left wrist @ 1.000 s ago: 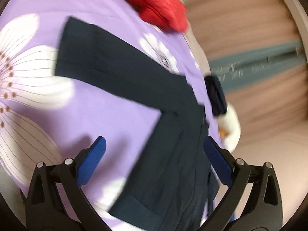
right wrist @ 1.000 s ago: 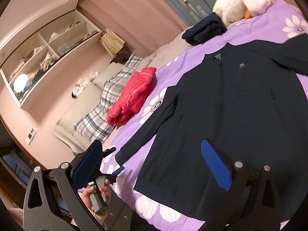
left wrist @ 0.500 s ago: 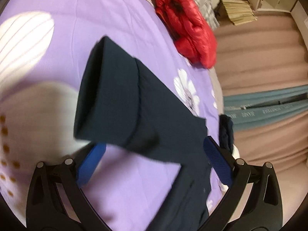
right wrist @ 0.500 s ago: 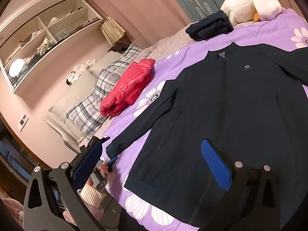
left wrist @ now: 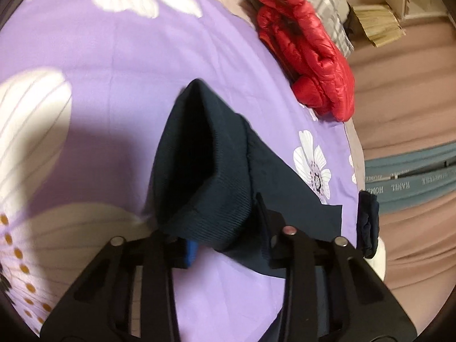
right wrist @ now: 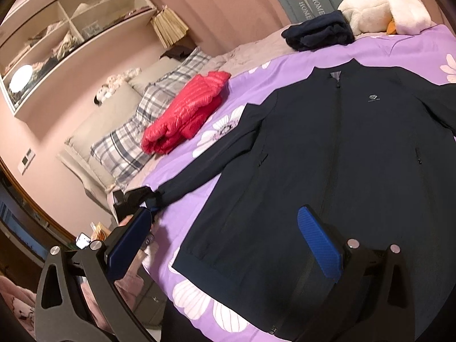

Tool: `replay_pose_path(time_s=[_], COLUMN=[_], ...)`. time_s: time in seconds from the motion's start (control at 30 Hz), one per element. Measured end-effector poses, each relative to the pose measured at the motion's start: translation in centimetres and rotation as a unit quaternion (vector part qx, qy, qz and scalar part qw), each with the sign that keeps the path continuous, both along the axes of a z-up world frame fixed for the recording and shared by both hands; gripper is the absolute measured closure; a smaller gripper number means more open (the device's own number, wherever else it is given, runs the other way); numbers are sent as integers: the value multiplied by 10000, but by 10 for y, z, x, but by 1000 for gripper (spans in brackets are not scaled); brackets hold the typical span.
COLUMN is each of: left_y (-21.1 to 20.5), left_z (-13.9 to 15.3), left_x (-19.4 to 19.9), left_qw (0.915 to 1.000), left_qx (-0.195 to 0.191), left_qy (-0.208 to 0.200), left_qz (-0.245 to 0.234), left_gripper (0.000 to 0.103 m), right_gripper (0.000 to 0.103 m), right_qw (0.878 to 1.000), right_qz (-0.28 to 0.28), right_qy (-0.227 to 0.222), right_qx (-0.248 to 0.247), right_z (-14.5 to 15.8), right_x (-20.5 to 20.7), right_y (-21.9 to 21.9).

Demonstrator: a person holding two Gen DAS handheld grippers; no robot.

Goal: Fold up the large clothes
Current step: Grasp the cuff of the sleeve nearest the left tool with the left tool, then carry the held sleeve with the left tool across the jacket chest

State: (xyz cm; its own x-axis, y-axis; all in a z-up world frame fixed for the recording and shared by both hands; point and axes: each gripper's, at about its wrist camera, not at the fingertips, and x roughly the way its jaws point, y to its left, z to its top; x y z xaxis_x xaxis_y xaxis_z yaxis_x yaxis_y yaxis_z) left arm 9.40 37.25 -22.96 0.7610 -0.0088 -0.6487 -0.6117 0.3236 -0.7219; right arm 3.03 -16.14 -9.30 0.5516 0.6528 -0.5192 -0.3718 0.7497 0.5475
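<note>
Moved in on the sleeve since a second ago: left gripper (left wrist: 225, 245) then spread wide above the bedspread, now with jaws just closing and pinching the ribbed cuff (left wrist: 205, 188) of the dark navy jacket (right wrist: 356, 176). Blue pad on one side partly buried under the knit, the other pad hidden behind cloth. Cuff mouth gaping toward the lens, a dark hollow, interior impossible to read. Lower sleeve cut off by the black gripper frame.

Right gripper (right wrist: 228, 245) spread wide, holding nothing, hovering over the jacket's hem, blue textured pads showing. Just beyond its left finger, seen small in the right view, the left gripper clamped on the same cuff at the bed's edge; hand behind it mostly hidden.

Jacket laid flat, front up, zipped, smooth matte fabric with ribbed hem and collar, small grey chest logo, far sleeve cut off at the frame edge. Spread across a purple bedspread (right wrist: 285, 65) printed with large white flowers.

Farther off: red quilted puffer jacket (right wrist: 185, 116), glossy, folded in a bundle near a plaid pillow (right wrist: 136, 139). Folded dark garment (right wrist: 319, 35) beside a white plush toy (right wrist: 382, 8) with an orange beak. Pinkish walls, open cream shelving (right wrist: 68, 28) with blurred contents, grey drape lettered HOME.
</note>
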Motion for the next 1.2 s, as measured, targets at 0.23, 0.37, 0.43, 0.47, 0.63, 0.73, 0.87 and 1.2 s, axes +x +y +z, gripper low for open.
replay_pose_path(time_s=[0.23, 0.37, 0.43, 0.47, 0.63, 0.73, 0.87, 1.2], left_y=[-11, -43, -73, -89, -215, -314, -430, -521], left_z=[76, 142, 176, 190, 250, 260, 236, 127], left_x=[14, 37, 56, 65, 119, 151, 175, 180], left_qw=[9930, 9733, 9562, 9475, 8762, 8223, 7516, 7115], left_qx=[1092, 2015, 2503, 2691, 3723, 4025, 4244, 3621], left_qy=[-236, -573, -741, -815, -1180, -1345, -1321, -841], left_qz=[-372, -934, -1327, -1523, -2825, -3791, -4873, -5963], left_gripper=[86, 87, 87, 87, 87, 87, 87, 27], right_gripper=[1, 1, 1, 1, 1, 1, 1, 1], right_qw=[9997, 9997, 9997, 9996, 9985, 9969, 9931, 9834], right_qz=[29, -91, -178, -231, -548, -779, -1168, -1758], right_qy=[-198, -203, -157, -134, -21, 0, 63, 431], right_qx=[-143, -104, -83, -66, 51, 53, 60, -97], right_z=[1, -5, -10, -12, -22, -26, -33, -61], right_x=[-2, -4, -3, -3, 0, 1, -1, 3], right_y=[-4, -16, -24, -28, -54, -73, -102, -147])
